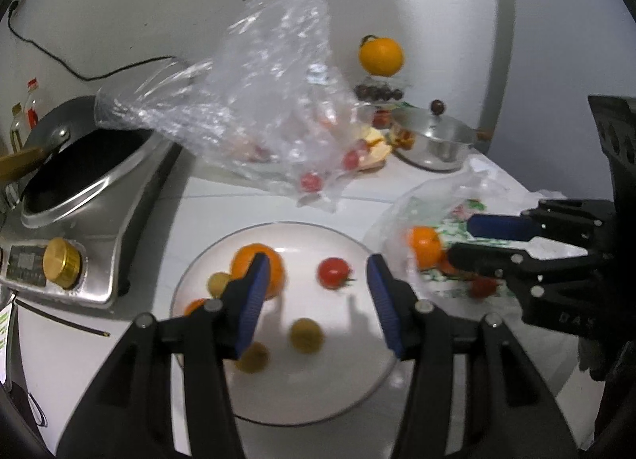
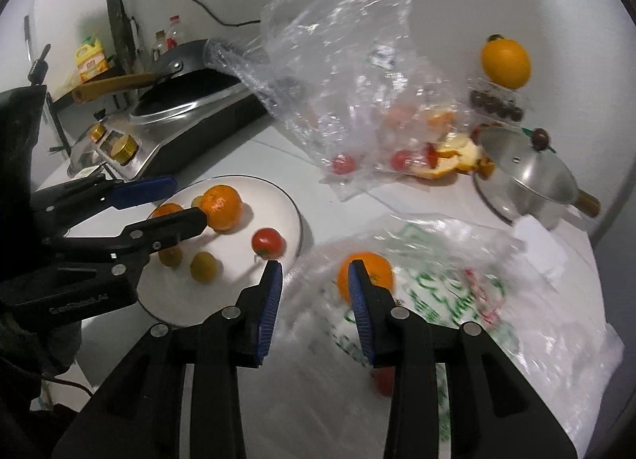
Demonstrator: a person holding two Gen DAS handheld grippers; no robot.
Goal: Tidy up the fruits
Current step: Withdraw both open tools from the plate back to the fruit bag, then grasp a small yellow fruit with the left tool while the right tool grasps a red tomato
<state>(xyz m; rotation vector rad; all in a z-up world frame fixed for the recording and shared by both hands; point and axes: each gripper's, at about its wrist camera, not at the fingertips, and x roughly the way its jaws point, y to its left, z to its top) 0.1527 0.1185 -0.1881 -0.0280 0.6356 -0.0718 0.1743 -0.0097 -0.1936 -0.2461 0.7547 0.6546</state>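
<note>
A white plate (image 1: 357, 371) holds an orange (image 1: 274, 260), a red tomato (image 1: 333, 271) and several small yellow-green fruits (image 1: 306, 335). My left gripper (image 1: 318, 300) is open and empty just above the plate. In the right wrist view the plate (image 2: 274, 196) lies at the left, with the left gripper (image 2: 187, 200) over it. My right gripper (image 2: 316, 292) is open and empty above a printed plastic bag (image 2: 457, 300) that holds an orange (image 2: 377, 268) and a red fruit (image 2: 383, 381). That orange (image 1: 425, 244) also shows beside the right gripper (image 1: 461, 238) in the left wrist view.
A crumpled clear bag (image 2: 349, 73) with small tomatoes (image 2: 344, 164) lies behind the plate. A cooktop with a wok (image 1: 79, 181) stands at the left. A steel lidded pot (image 2: 524, 181), orange peels (image 2: 453, 157) and an orange on a clear box (image 2: 505, 61) stand at the back right.
</note>
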